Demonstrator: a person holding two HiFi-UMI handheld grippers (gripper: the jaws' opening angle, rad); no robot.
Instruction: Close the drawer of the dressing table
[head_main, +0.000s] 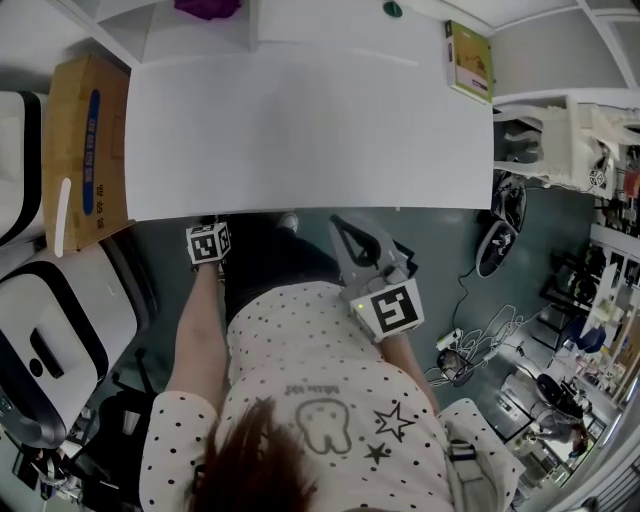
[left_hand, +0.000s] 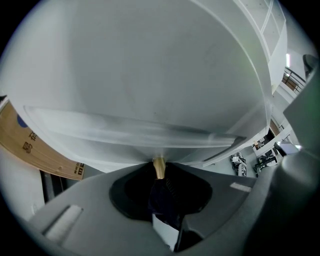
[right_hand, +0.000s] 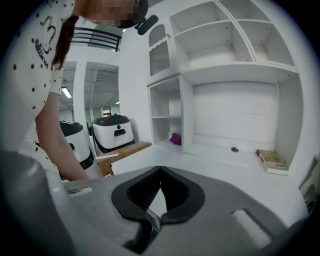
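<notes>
Drawer (left_hand: 125, 152): it sits under the front edge of the dressing table (head_main: 300, 130), toward the left corner, with your left tongs (left_hand: 159, 165) clamped on its brass knob (left_hand: 159, 168). Your right tongs (right_hand: 160, 170) are closed and empty above that edge. The closing push appears due next: drive the knob straight in.

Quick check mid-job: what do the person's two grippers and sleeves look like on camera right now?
The left gripper and right gripper are matte grey, with curved jaws lined in ribbed black padding. Each carries a white cube printed with black square markers. No cables show. The sleeves are short, white with black dots.
</notes>
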